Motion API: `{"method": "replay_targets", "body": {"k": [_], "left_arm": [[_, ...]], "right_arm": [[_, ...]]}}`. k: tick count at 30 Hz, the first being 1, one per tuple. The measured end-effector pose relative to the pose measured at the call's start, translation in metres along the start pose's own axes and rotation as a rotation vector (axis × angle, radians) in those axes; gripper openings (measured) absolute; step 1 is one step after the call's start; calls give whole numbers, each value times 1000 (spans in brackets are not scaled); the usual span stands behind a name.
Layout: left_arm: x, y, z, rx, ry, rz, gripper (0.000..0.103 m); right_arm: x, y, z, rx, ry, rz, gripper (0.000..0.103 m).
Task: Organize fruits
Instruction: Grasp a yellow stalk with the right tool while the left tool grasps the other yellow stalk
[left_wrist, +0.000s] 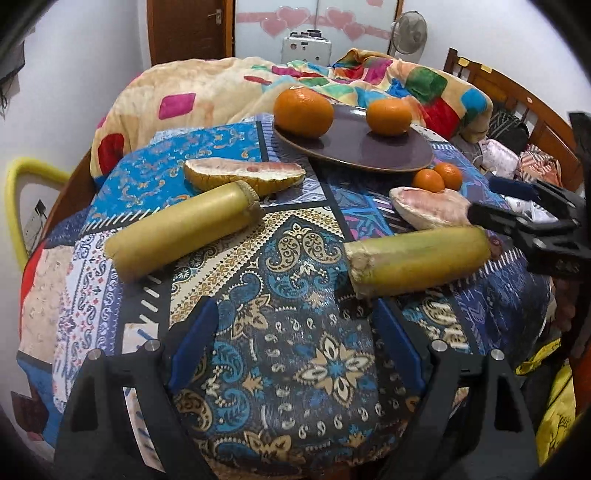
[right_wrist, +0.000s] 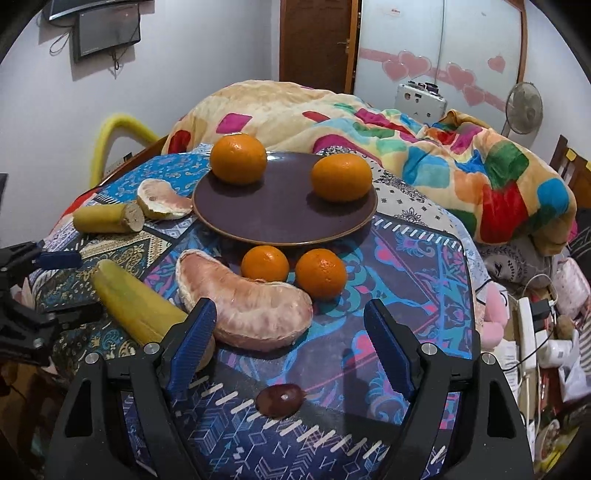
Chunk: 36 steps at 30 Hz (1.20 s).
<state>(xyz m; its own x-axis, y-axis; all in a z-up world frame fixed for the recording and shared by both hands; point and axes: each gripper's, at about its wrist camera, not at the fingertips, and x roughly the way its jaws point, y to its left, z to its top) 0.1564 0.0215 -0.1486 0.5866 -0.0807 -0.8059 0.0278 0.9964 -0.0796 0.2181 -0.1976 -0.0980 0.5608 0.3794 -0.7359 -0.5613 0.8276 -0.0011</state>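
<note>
A dark purple plate (right_wrist: 284, 218) (left_wrist: 351, 147) holds two large oranges (right_wrist: 238, 158) (right_wrist: 341, 177). Two small oranges (right_wrist: 265, 263) (right_wrist: 320, 272) lie on the cloth in front of it. A peeled pomelo segment (right_wrist: 251, 314) lies near my right gripper (right_wrist: 291, 332), which is open and empty above the cloth. A second segment (left_wrist: 243, 175) and two banana halves (left_wrist: 184, 229) (left_wrist: 421, 258) lie on the table. A dark grape (right_wrist: 279, 398) sits between the right fingers. My left gripper (left_wrist: 295, 325) is open and empty.
The round table wears a patterned cloth (left_wrist: 295, 369). A colourful blanket (right_wrist: 406, 136) lies on the bed behind. A yellow chair (left_wrist: 22, 184) stands at the left. Clutter and cables (right_wrist: 535, 332) lie to the right.
</note>
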Motion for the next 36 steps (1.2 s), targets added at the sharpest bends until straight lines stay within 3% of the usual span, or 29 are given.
{"method": "replay_targets", "body": {"k": [8, 11, 17, 21, 23, 28, 36], "left_arm": [[8, -4, 23, -10, -36, 17, 87], [9, -5, 28, -3, -40, 18, 87], [-18, 14, 20, 1, -91, 31, 87], [-36, 37, 14, 25, -114, 73, 87], [-41, 49, 12, 33, -122, 95, 87], [-35, 83, 17, 25, -90, 98, 87], [-5, 99, 28, 99, -89, 78, 87]], "right_arm": [[-9, 17, -13, -27, 17, 51, 80], [-18, 25, -12, -39, -14, 43, 80], [-35, 46, 0, -27, -82, 101, 80], [-24, 60, 4, -30, -77, 128, 79], [-16, 66, 5, -24, -64, 141, 73], [6, 75, 8, -12, -7, 172, 40], [21, 76, 11, -22, 34, 141, 37]]}}
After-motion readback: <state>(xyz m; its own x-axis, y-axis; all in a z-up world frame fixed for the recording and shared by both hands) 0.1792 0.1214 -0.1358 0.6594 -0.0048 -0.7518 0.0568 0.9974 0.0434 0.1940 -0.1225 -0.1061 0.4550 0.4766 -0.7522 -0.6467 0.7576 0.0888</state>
